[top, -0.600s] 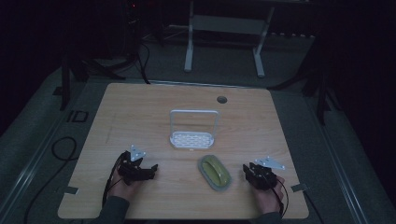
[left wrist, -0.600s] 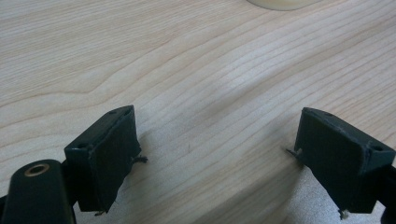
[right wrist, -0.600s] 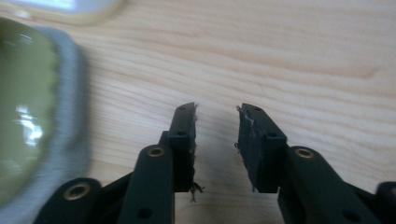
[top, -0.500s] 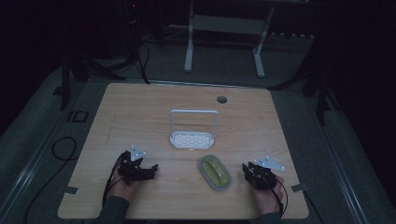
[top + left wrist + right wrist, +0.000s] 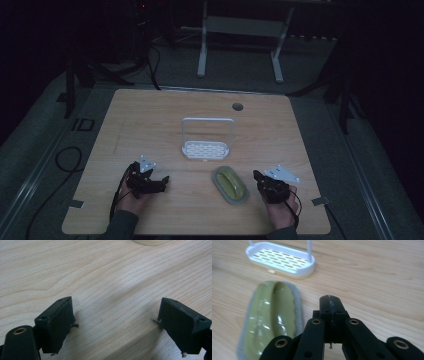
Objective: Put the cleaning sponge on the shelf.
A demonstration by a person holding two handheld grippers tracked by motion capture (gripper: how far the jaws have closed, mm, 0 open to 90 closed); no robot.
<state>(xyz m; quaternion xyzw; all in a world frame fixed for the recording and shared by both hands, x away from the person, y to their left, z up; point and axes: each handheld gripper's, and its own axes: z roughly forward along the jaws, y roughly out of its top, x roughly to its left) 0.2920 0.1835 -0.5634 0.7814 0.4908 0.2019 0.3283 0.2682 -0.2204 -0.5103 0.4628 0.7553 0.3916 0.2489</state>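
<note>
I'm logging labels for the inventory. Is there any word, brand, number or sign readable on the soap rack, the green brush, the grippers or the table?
None: no readable text on the white rack, the green brush, the left gripper, the right gripper or the table.

The high view is dim and murky; both gripper views are bright and evenly lit, with the green oval brush [image 5: 270,320] blurred and glossy with glare.

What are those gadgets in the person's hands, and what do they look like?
They are two hand-held grippers, left gripper and right gripper, both black, with blocky jaws, brass-coloured rivets on the linkage and a grey three-cornered plate on top. A dark cable trails from each. The person wears dark sleeves.
</note>
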